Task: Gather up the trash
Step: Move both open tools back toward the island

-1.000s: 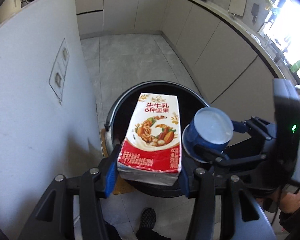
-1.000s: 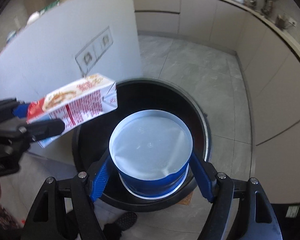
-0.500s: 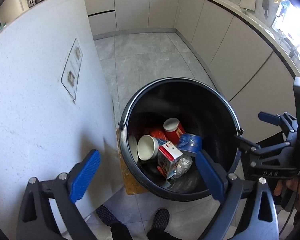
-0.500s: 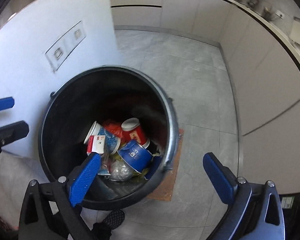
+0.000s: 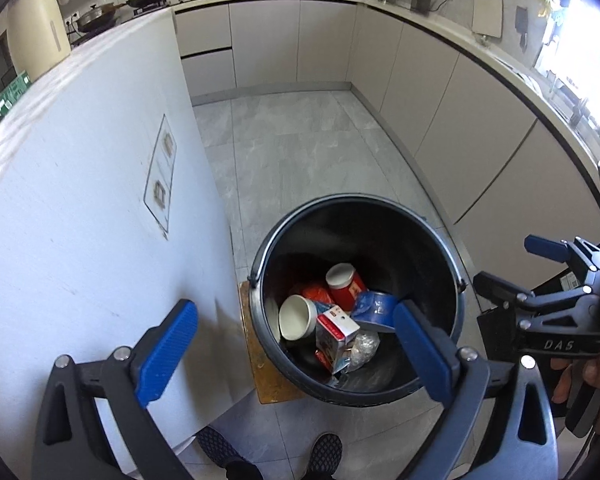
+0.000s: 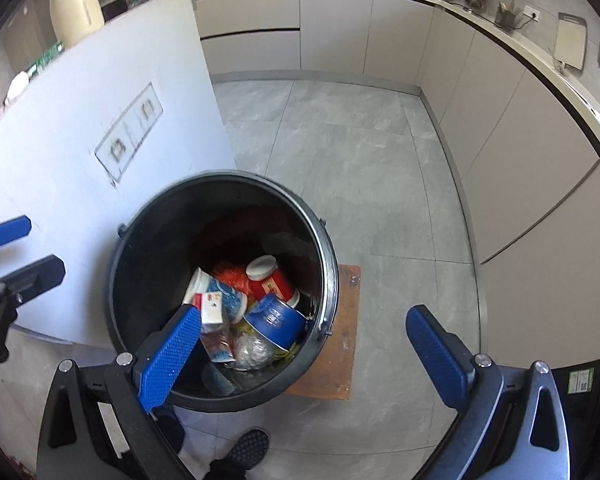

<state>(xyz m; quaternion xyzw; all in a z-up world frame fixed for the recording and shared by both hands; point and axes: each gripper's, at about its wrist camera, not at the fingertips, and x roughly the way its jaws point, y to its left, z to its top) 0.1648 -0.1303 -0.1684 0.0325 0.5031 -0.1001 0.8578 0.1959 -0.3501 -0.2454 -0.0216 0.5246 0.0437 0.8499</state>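
Below both grippers: one black round bin [image 5: 356, 216], open-topped, standing on a brown board [image 6: 340, 364] laid on the grey tile floor [image 5: 292, 148]. Contents, lying low in the bin well under its rim — a red-and-white carton [image 5: 334, 334] tilted on its side, a blue cup [image 5: 374, 308] on its side touching the carton, a red cup [image 5: 344, 282] behind it, a white cup [image 5: 296, 318] with its mouth toward the left wrist camera, a clear crumpled wrapper [image 5: 364, 346], and an orange crumpled item [image 5: 314, 292] whose kind cannot be told. Left gripper [image 5: 296, 356]: fingers spread wide, having just been opening, nothing between them; its right finger [image 5: 420, 352] overlaps the bin's near rim in view, its left finger overlaps the white panel [image 5: 80, 208]. Right gripper [image 6: 304, 356]: fingers likewise wide apart after just opening, nothing held; the left finger [image 6: 172, 356] crosses the bin's near rim in view, the right one sits over bare floor. Edges: the white panel stands just beside the bin on its left, its vertical end edge near the rim; beige cabinet fronts [image 5: 440, 112] run along the right and far sides, apart from the bin. Open room — a broad stretch of bare tile beyond the bin and to its right. A person's dark shoes [image 5: 326, 448] show on the floor at the near side of the bin.
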